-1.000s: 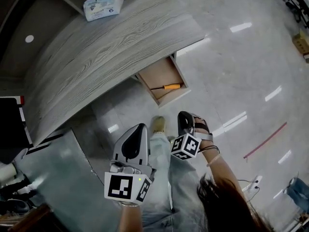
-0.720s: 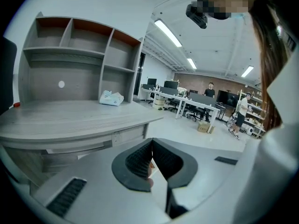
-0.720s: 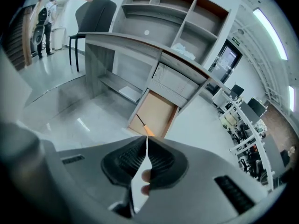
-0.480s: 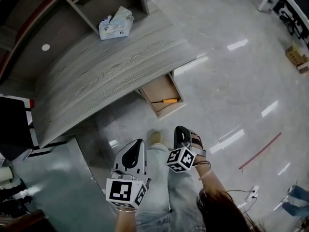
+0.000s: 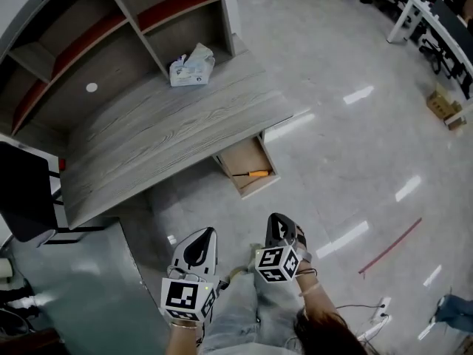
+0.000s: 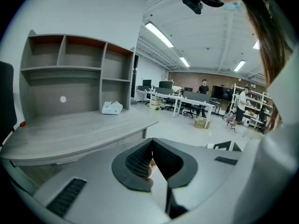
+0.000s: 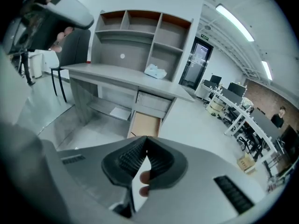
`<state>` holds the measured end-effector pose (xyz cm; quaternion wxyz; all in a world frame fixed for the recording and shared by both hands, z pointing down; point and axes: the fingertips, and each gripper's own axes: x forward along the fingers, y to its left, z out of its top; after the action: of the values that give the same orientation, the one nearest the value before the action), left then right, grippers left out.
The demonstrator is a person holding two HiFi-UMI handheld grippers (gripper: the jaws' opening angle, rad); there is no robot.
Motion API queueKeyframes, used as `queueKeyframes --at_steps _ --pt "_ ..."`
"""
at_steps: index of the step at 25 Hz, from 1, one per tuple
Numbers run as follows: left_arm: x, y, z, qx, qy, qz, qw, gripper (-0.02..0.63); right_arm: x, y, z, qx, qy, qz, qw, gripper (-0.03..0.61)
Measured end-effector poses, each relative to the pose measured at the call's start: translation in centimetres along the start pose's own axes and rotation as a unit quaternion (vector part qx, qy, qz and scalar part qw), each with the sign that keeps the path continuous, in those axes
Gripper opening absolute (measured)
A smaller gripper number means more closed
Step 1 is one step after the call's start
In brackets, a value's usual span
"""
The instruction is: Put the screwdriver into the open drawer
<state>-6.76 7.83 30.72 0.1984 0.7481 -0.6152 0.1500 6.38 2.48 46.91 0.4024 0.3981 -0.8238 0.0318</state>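
The screwdriver (image 5: 251,174), with an orange handle and a dark shaft, lies inside the open wooden drawer (image 5: 244,157) under the grey desk (image 5: 170,135). Both grippers hang well back from the desk, low in the head view above the person's legs. My left gripper (image 5: 205,232) has its jaws closed together with nothing between them, as the left gripper view (image 6: 152,142) also shows. My right gripper (image 5: 278,218) is likewise shut and empty (image 7: 145,139). In the right gripper view the drawer (image 7: 145,123) shows just beyond the jaws.
A tissue pack (image 5: 191,66) lies on the desk below a shelf unit (image 5: 111,21). A black chair (image 5: 26,191) stands at the left and a greenish floor mat (image 5: 96,272) lies beside it. Office tables (image 5: 432,13), a cardboard box (image 5: 442,106) and a power strip (image 5: 380,313) are on the right.
The head view has pulled back and up, so the desk and drawer look smaller and farther. Both grippers sit lower in the frame, still shut. The screwdriver stays in the drawer.
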Motion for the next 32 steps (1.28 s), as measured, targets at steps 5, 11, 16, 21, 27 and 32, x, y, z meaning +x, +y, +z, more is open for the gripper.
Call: queueKeyframes --at_steps 5,11,16,21,27,32 --pt "-2.0 -1.1 0.1 -0.001 -0.005 -0.006 1.0000 0.017 -3.3 -0.4 1.5 0.028 -0.020 -0.012 0.999 0.028" --pt "-4.1 -2.7 1.5 0.011 -0.028 -0.023 0.9993 0.017 -7.0 -0.9 3.1 0.044 -0.040 -0.034 0.998 0.028" --pt "-6.4 -3.3 3.4 0.025 -0.056 -0.030 0.9977 0.017 -10.5 -0.5 4.5 0.058 -0.064 -0.050 0.995 0.028" --pt "-9.0 -4.1 4.7 0.036 -0.078 -0.036 0.9956 0.017 -13.9 0.0 5.6 0.067 -0.089 -0.058 0.992 0.028" --pt "-11.9 -4.3 5.6 0.050 -0.093 -0.039 0.9937 0.017 -17.7 0.7 6.7 0.081 -0.112 -0.074 0.988 0.027" --pt "-14.1 -5.0 6.5 0.062 -0.105 -0.043 0.9916 0.017 -21.0 1.1 7.8 0.082 -0.137 -0.084 0.984 0.027"
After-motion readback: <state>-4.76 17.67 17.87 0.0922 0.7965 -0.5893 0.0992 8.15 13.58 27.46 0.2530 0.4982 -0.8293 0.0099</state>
